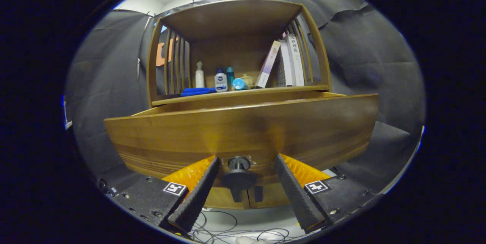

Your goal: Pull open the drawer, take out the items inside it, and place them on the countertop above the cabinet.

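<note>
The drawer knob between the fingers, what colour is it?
Black. The drawer knob shows best in the gripper view, between the open gripper fingers, which are not touching it.

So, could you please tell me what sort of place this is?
Probably a staged recording booth: black cloth wall behind a brown wooden cabinet with a pulled-out drawer, loose cables below. The open gripper straddles the dark round drawer knob.

Gripper [246,168] fingers spread wide, one each side of the dark round drawer knob [238,177], neither touching it. Drawer [243,130] front stands pulled out from the wooden cabinet [239,20]. Countertop [243,93] above carries a white pump bottle [199,76], a small white bottle with blue cap [220,80], a teal bottle [230,75], a flat blue item [197,91], leaning books [288,62]. Loose cables [228,229] lie on the pale floor beneath.
</note>
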